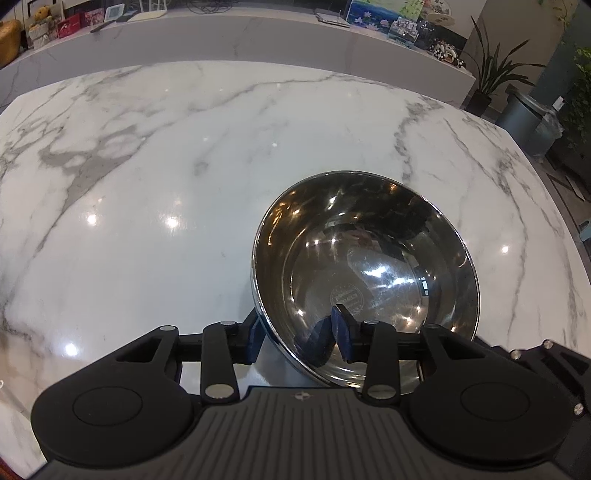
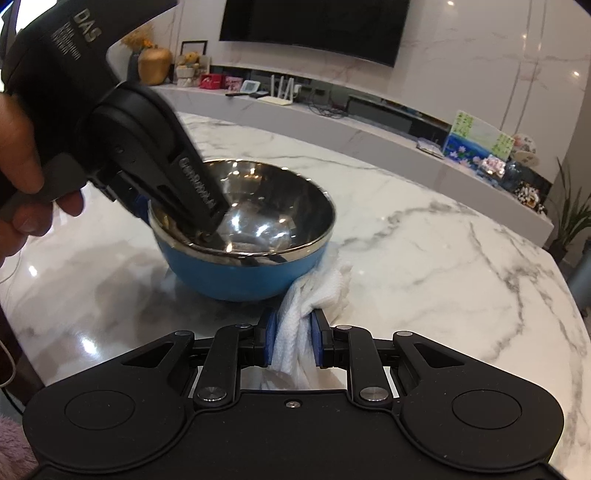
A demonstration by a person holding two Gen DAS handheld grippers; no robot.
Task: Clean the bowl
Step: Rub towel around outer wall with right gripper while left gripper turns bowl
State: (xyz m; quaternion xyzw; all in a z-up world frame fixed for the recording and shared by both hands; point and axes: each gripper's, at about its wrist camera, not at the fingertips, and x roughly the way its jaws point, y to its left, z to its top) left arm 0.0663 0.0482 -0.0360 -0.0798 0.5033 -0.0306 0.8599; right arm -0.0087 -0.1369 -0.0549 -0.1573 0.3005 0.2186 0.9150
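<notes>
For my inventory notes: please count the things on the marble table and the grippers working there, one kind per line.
Bowl, steel inside, blue outside: 1
White cloth: 1
Grippers, left gripper and right gripper: 2
Total: 4

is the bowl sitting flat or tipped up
Tipped. The bowl leans on the marble table, its rim higher on the right; the left gripper clamps its near rim.

A gold vase [image 2: 154,66], white router [image 2: 282,92] and dark television [image 2: 314,26] line the far marble ledge [image 2: 369,129].
</notes>
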